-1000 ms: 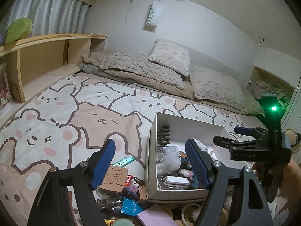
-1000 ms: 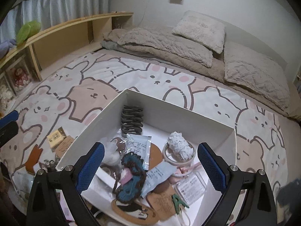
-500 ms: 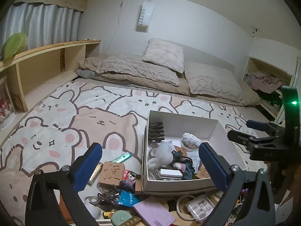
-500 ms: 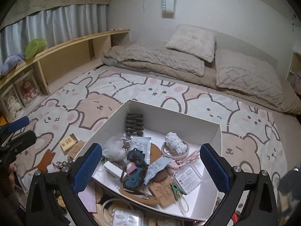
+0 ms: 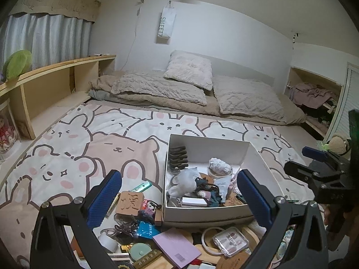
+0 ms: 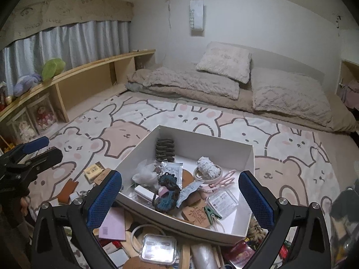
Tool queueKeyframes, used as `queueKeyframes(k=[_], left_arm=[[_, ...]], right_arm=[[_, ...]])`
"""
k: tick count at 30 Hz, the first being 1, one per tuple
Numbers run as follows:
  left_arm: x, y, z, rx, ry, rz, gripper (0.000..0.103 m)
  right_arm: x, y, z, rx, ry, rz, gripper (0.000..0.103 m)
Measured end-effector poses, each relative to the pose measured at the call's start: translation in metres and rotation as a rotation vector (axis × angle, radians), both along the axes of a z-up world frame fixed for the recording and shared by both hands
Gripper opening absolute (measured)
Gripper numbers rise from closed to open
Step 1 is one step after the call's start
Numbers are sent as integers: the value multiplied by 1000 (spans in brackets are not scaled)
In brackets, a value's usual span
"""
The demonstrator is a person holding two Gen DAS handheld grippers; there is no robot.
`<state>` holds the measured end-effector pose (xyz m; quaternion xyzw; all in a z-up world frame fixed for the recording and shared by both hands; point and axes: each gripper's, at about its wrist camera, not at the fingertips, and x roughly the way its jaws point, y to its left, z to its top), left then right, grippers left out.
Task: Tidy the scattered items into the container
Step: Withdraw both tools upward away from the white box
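Scattered items, among them a lilac notepad (image 5: pixel 177 247), a carved wooden block (image 5: pixel 130 202) and a clear plastic case (image 5: pixel 231 242), lie in a heap on the animal-print rug (image 5: pixel 67 152) just in front of the white box (image 5: pixel 208 214), which already holds a dark crocheted piece (image 6: pixel 167 190), a pink pair of scissors (image 6: pixel 222 180) and other small things. Left gripper (image 5: pixel 179 198) and right gripper (image 6: pixel 180 199) both stand wide apart with nothing between the pads, raised over the box's near wall. Likely hazards: the heap is dense and overlapping, so a closing pinch could catch two objects or only a corner, and a flat item such as the notepad may slip free; a low approach could also knock the light box wall and shift it. The left wrist view alone shows the wooden block, a green tube (image 5: pixel 141 187) and the shelf of clothes at far right; the right wrist view alone shows the green clip (image 6: pixel 212 213) inside the box and a small yellow box (image 6: pixel 94 170) on the rug.
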<state>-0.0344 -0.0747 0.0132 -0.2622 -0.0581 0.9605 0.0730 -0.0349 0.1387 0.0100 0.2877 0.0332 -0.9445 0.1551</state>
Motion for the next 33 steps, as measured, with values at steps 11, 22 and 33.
queueKeyframes(k=[11, 22, 33], left_arm=[[24, 10, 9, -9, 32, -4, 103], [41, 19, 17, -4, 89, -10, 103], [36, 37, 7, 13, 74, -38, 103]], right_arm=[[38, 28, 13, -38, 107, -32, 103], [69, 58, 9, -43, 197, -105, 103], [90, 83, -1, -65, 257, -145, 103]])
